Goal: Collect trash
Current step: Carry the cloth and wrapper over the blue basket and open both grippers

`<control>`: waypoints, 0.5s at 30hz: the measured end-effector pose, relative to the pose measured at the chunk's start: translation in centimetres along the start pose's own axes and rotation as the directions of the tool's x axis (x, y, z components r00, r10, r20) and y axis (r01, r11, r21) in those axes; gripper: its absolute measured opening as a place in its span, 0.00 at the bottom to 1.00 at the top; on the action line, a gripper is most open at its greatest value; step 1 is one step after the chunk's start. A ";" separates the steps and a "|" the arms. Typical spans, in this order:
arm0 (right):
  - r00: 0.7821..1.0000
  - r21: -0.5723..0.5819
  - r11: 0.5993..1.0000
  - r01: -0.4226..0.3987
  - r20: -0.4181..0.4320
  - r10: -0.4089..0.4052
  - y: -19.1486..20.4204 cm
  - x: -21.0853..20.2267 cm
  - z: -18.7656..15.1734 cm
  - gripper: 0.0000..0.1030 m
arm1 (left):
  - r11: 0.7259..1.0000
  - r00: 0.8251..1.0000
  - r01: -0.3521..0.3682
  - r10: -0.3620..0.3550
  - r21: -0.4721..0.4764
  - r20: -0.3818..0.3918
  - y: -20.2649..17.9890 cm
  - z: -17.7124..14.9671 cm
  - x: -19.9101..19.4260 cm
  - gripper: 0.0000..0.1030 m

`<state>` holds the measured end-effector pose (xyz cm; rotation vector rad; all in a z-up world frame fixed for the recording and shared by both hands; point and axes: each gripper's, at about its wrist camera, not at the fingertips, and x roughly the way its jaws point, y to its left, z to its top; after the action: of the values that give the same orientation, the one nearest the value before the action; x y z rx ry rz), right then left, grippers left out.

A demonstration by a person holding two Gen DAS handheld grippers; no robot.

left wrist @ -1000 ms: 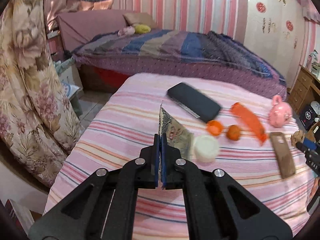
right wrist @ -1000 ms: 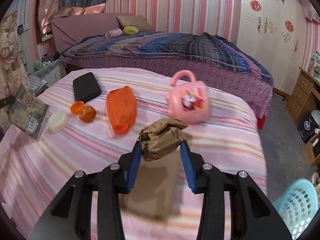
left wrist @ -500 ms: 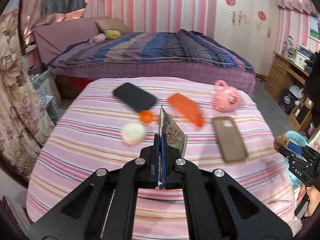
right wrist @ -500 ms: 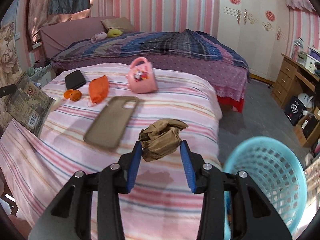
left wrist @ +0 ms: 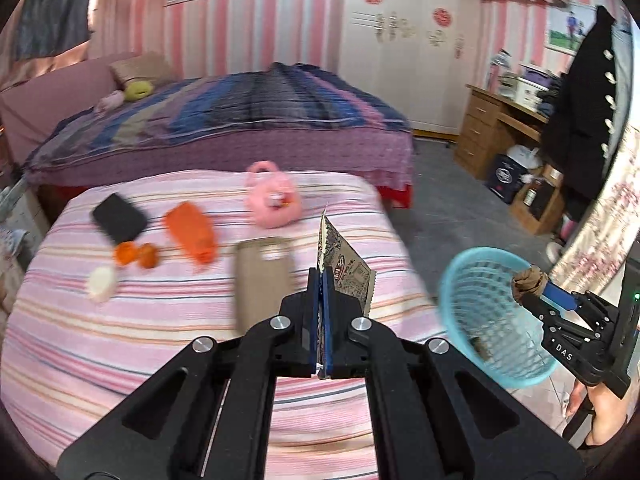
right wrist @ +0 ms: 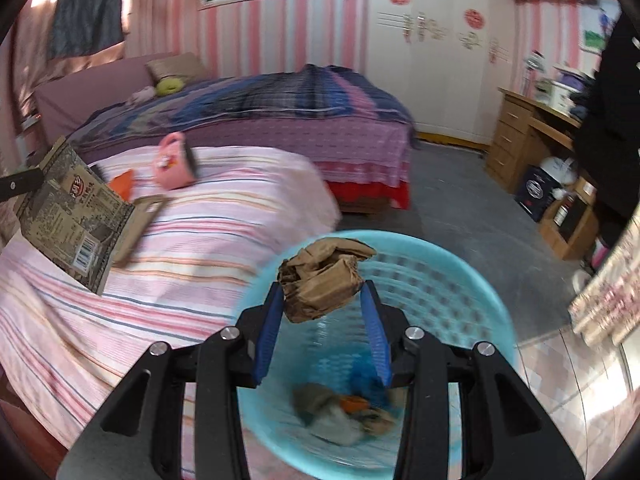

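Observation:
My right gripper [right wrist: 322, 304] is shut on a crumpled brown paper ball [right wrist: 320, 282] and holds it over the open mouth of a light blue mesh basket [right wrist: 460, 280] that stands on the floor beside the table. Several pieces of trash lie at the basket's bottom. My left gripper [left wrist: 320, 280] is shut on a flat printed snack wrapper [left wrist: 346, 268], held upright over the striped table's right end. In the left wrist view the basket [left wrist: 472, 292] is at the right, with the right gripper [left wrist: 532, 286] and its paper ball at the rim.
On the pink striped tablecloth [left wrist: 160, 340] lie a brown phone case [left wrist: 260, 276], an orange pouch [left wrist: 192, 232], a pink mug [left wrist: 274, 200], a black wallet [left wrist: 120, 218], two small orange items [left wrist: 136, 254] and a white disc [left wrist: 102, 280]. A bed stands behind, a wooden desk at the right.
Both grippers have swung right. The right gripper has carried the paper ball from over the table to over the basket. The left gripper with the wrapper has moved toward the table's right end.

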<state>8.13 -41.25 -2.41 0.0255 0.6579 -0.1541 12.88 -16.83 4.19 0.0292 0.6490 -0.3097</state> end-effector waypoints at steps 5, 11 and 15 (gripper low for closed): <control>0.999 0.039 0.998 0.046 0.002 -0.047 -4.0 -0.4 -0.4 0.39 | 0.997 0.998 0.070 -0.070 0.029 0.005 -5.4 0.5 0.9 0.00; 0.998 0.074 0.995 0.070 0.002 -0.070 -7.0 -0.2 -0.9 0.39 | 0.989 0.991 0.130 -0.130 0.071 0.001 -9.9 1.2 1.4 0.00; 0.997 0.091 0.993 0.081 -0.003 -0.081 -8.5 0.1 -1.4 0.39 | 0.983 0.989 0.147 -0.146 0.108 -0.018 -12.5 1.1 2.8 0.00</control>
<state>6.09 -49.52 -3.38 0.0865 0.6514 -0.2626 12.00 -29.64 4.21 0.0876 0.6447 -0.4875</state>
